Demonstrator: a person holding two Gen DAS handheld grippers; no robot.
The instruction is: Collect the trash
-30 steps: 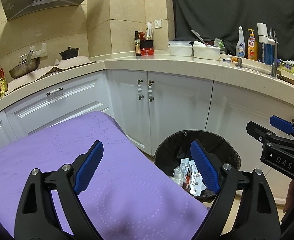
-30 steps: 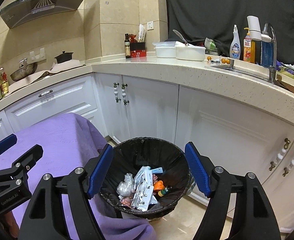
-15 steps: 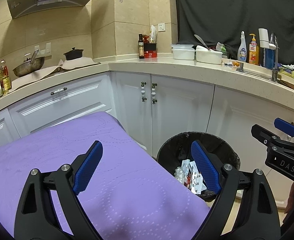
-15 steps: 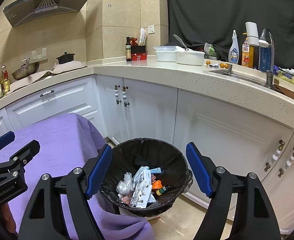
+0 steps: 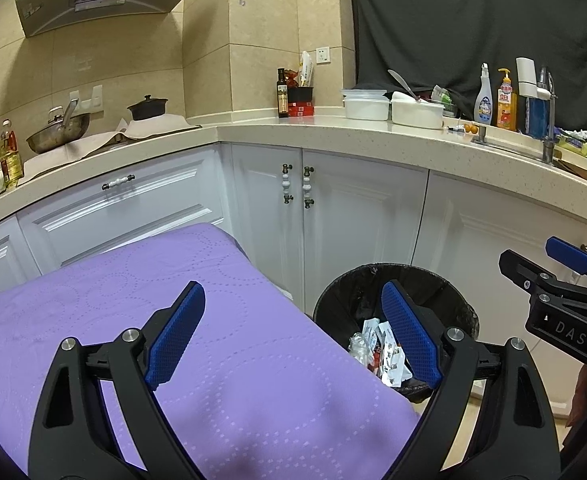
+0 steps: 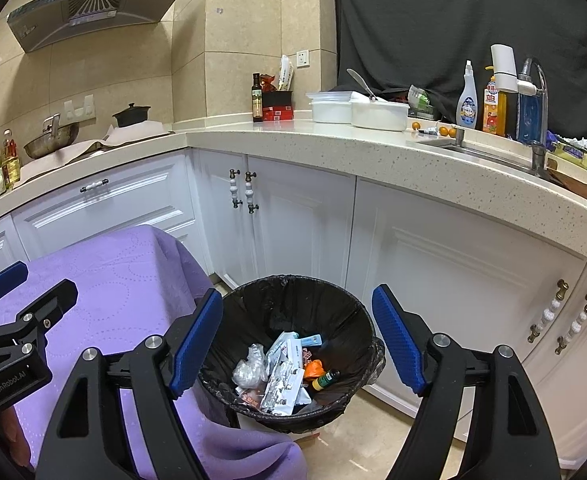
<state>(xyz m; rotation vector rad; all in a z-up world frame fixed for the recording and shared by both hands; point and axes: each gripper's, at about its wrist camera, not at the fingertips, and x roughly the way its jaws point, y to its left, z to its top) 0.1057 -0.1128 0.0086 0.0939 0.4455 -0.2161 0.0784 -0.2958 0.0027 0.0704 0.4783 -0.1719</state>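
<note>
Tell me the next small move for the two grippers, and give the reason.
Probably hold both back and finish: the left gripper and right gripper are open and empty, the purple tablecloth shows no litter in view, and the wrappers and small bottle already lie in the black-lined trash bin.

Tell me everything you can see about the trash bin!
The trash bin is round, lined with a shiny black bag folded over its rim. It stands upright on the tan floor, between the purple-covered table and the white cabinets. Inside lie silvery wrappers, crumpled clear plastic, something orange and a small bottle.
</note>
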